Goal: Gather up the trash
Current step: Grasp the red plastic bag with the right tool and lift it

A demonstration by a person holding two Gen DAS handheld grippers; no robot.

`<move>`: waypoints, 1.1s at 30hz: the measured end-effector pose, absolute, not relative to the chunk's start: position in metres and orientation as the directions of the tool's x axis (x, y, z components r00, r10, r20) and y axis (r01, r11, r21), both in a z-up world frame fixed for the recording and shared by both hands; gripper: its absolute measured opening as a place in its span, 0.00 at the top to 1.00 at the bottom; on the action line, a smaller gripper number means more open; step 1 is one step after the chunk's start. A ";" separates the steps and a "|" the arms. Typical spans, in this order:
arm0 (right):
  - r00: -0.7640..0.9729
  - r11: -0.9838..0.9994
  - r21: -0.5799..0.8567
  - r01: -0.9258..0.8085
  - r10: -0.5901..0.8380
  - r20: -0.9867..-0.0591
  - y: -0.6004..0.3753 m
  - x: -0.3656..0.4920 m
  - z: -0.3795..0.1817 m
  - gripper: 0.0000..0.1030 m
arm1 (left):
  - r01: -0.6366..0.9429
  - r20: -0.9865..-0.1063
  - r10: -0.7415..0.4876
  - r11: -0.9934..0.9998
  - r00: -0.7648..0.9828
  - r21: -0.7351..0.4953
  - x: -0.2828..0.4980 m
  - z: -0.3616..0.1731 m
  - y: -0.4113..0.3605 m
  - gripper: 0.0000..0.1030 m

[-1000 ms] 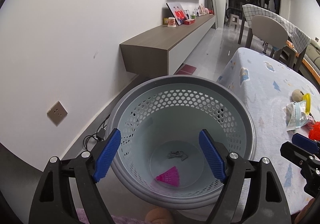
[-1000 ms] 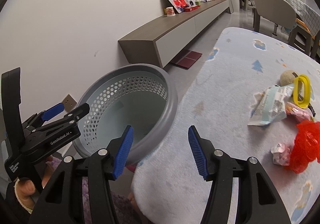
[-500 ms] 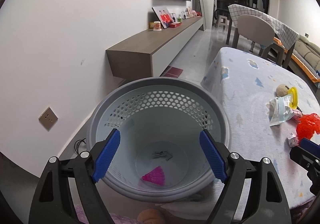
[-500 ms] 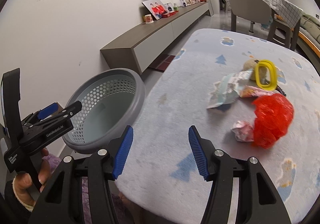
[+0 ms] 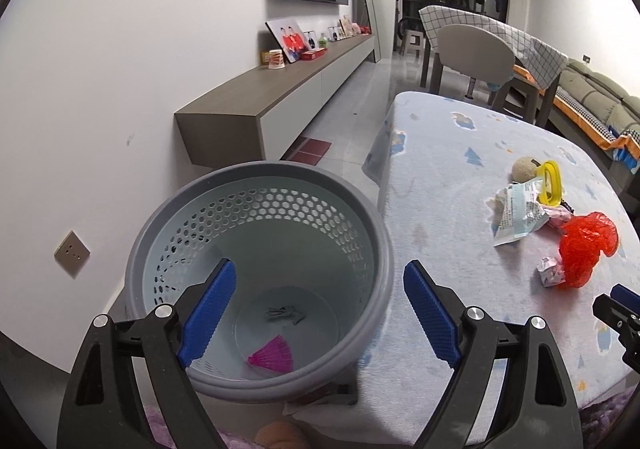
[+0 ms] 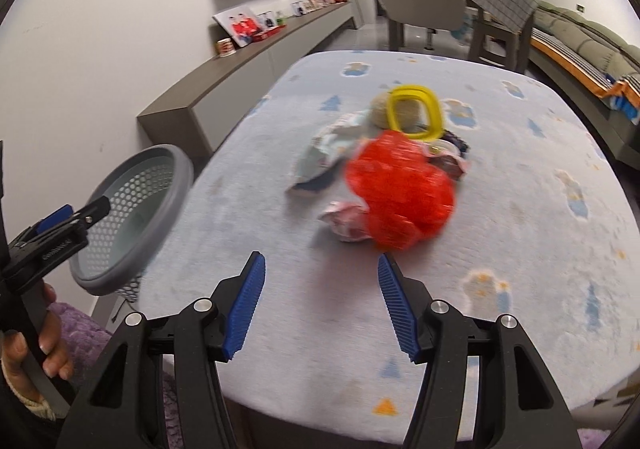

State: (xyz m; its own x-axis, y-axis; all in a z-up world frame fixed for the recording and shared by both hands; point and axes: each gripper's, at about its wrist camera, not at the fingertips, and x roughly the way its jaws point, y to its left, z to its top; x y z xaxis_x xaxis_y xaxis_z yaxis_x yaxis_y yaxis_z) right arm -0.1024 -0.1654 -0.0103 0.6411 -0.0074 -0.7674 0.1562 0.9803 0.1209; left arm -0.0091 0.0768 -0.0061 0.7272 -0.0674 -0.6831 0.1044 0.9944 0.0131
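Note:
A grey perforated bin (image 5: pixel 384 249) stands beside the table; a pink fan-shaped scrap (image 5: pixel 273 357) and a dark scrap (image 5: pixel 286 315) lie in its bottom. My left gripper (image 5: pixel 318 313) is open and empty above the bin. On the blue tablecloth (image 6: pixel 280 233) lies a trash pile: a red plastic bag (image 6: pixel 400 191), a crumpled pink-white paper (image 6: pixel 346 221), a pale blue wrapper (image 6: pixel 324 157) and a yellow ring (image 6: pixel 416 113). My right gripper (image 6: pixel 320 305) is open and empty, just short of the red bag. The bin also shows in the right wrist view (image 6: pixel 176 185).
A long low wall cabinet (image 5: pixel 280 97) with photo frames runs along the left wall. A grey chair (image 5: pixel 472 57) and a dining table stand beyond the table. A sofa (image 6: pixel 580 45) is at the far right. A wall socket (image 5: pixel 72 253) is low on the wall.
My right gripper has swung right from the bin toward the trash pile, which now lies straight ahead. My left gripper stayed open over the bin and its view has shifted to the right.

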 end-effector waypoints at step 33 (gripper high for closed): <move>0.605 0.961 0.047 0.272 -0.132 -0.785 -0.208 -0.024 -0.043 0.24 | 0.167 -0.711 -0.115 0.986 0.694 0.003 -0.003 -0.020 0.045 0.13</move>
